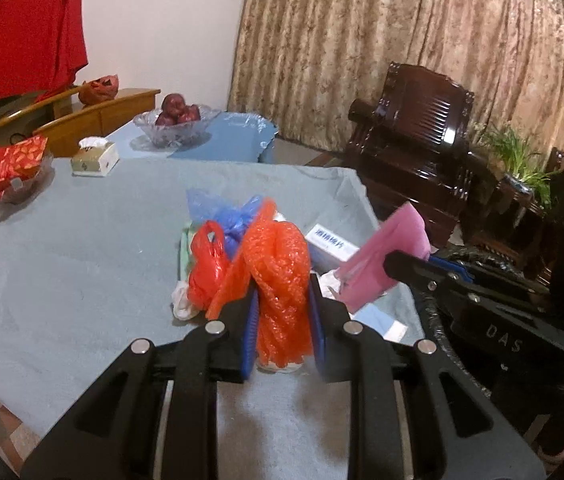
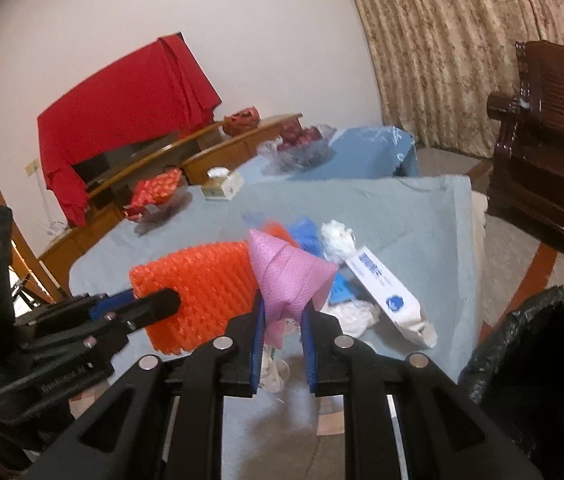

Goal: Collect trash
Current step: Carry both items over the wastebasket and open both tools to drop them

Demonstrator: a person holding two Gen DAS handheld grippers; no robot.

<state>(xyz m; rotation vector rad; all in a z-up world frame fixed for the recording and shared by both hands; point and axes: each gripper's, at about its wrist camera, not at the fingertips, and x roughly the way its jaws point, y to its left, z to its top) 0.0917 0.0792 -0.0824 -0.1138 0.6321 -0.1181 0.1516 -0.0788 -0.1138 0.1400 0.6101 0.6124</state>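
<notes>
Both grippers are pinching trash above the near edge of the grey-clothed table (image 1: 62,248): left gripper (image 1: 283,312) is squeezing an orange foam net (image 1: 280,276), while right gripper (image 2: 282,320) is clamping a pink cloth (image 2: 287,276), near a black-lined bin (image 2: 541,360) at right.

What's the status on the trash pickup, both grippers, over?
Left gripper shut on orange foam net. Right gripper shut on pink cloth. More trash piled on the table. Black-lined bin at the table's right edge, path unobstructed.
</notes>
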